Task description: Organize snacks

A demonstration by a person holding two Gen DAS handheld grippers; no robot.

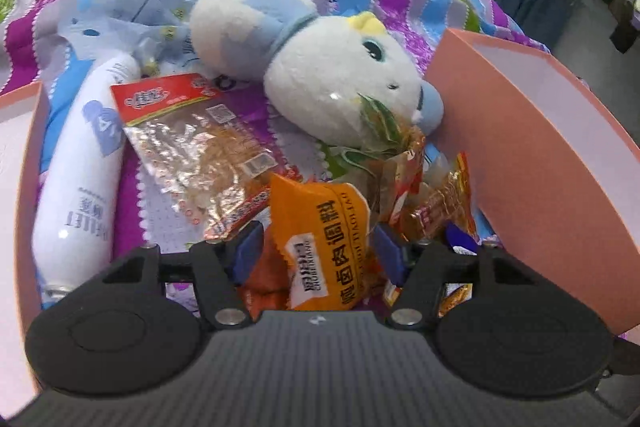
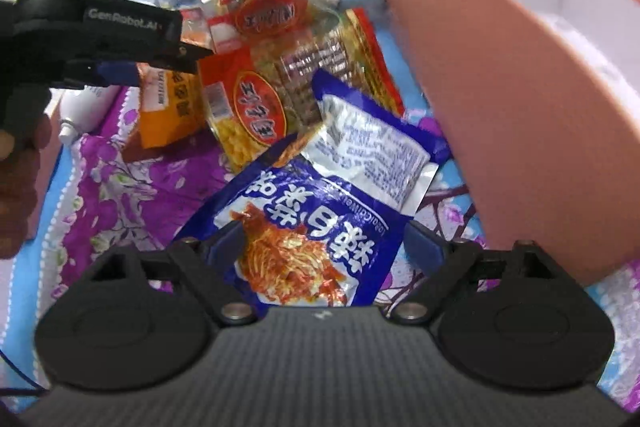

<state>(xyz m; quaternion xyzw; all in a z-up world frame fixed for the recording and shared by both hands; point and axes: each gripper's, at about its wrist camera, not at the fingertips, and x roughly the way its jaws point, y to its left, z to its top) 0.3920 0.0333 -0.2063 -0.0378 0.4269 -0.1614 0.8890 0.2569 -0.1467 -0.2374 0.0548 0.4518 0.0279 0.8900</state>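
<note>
Orange packet (image 1: 320, 247) — between left gripper (image 1: 320, 255) fingers, unpinched

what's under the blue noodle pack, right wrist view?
The blue noodle pack overlaps a yellow corn snack bag at its top edge; the floral cloth shows beside it. Directly beneath is covered.

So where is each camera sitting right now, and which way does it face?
Left wrist: rides the left claw, angled down at the orange packet between its fingers; plush toy beyond.
Right wrist: rides the right claw, angled down at the blue packet; the left claw and a hand show.
Shared: orange packet, plush toy, pink box.
</note>
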